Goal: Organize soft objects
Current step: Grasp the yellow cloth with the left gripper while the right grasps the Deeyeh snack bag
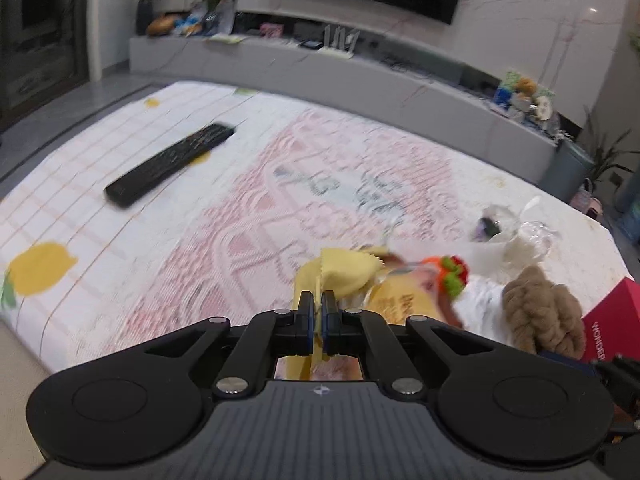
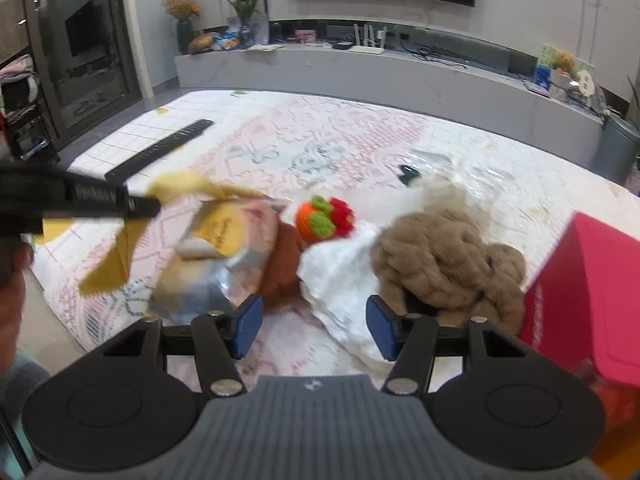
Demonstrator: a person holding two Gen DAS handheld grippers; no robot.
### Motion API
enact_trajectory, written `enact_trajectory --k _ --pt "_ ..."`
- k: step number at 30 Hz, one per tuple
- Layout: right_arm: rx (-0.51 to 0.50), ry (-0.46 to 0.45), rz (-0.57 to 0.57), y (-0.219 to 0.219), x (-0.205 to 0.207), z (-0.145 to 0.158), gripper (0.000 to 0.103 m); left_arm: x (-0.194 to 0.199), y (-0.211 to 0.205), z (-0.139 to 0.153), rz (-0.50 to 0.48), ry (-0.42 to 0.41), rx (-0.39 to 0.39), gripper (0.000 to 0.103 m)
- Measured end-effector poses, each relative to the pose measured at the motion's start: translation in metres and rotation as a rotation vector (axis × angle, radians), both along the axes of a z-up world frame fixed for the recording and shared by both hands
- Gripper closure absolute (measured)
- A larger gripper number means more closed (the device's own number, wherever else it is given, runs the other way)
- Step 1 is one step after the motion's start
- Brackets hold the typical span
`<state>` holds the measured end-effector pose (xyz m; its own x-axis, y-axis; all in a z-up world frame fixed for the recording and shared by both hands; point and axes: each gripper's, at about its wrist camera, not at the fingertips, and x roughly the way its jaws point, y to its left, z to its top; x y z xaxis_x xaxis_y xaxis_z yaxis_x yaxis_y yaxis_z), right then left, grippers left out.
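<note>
left fingers clamp the yellow cloth at the edge of the pile

the left gripper (image 1: 318,312) has its fingers clenched on a yellow cloth (image 1: 344,276) with a pinked edge. a strip of the fabric shows squeezed between the blue pads (image 1: 307,320), and the rest folds forward over them. from the right wrist view that same cloth (image 2: 116,256) hangs in a loose fold off the dark fingertip, lifted clear of the patterned table cover (image 1: 160,220) at the left end of the pile.

the pile is the landmark here. it sits on the counter near the front edge: a crinkled foil snack bag (image 2: 216,252) just right of the cloth, a small knitted orange, red and green toy (image 2: 324,216) behind it, a white cloth (image 2: 340,276) in the middle, and a chunky brown knitted piece (image 2: 444,260) on the right, touching a red box (image 2: 592,288). a black remote control (image 1: 172,162) lies well apart, far left of the pile.

the right gripper (image 2: 316,326) hovers with fingers released and nothing between them, low over the front of the pile, the white cloth just ahead of the gap.

as i judge it, the step in hand is drawing the yellow cloth out of the heap. the next move calls for lifting it free without dragging the foil bag along, then carrying it to wherever the soft things are meant to go; the red box looks a likely spot, though i cannot tell that for sure. the free right fingers look placed to take the white cloth.
</note>
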<state>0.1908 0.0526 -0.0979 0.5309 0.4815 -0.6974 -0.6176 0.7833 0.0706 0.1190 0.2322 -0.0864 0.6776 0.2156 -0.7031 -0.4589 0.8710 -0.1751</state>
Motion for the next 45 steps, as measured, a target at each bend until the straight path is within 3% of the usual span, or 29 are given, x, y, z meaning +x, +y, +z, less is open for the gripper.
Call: enact_trajectory --k 4,8,18,25,29,33,45 --pt "0.022 0.001 0.047 0.024 0.0 0.005 0.04 -0.011 0.015 0.001 0.101 -0.031 -0.011 0.1" --pt "0.031 0.003 0.081 0.053 -0.002 0.003 0.028 -0.011 0.015 -0.001 0.1 -0.025 0.005 0.1" --pt "-0.039 -0.007 0.073 0.096 0.001 -0.021 0.026 -0.008 0.018 -0.009 0.092 0.0 0.004 0.1" --pt "-0.082 -0.045 0.07 0.098 -0.002 -0.024 0.04 -0.009 0.018 -0.009 0.079 -0.011 -0.005 0.1" --pt "-0.089 -0.062 0.077 0.098 -0.006 -0.022 0.056 -0.01 0.017 -0.007 0.066 -0.024 -0.001 0.1" --pt "-0.066 -0.041 0.077 0.093 -0.006 -0.016 0.064 -0.014 0.015 -0.004 0.061 -0.045 0.009 0.1" --pt "0.004 -0.043 0.02 0.055 -0.024 0.019 0.065 -0.029 -0.013 0.029 -0.032 -0.117 0.079 0.1"
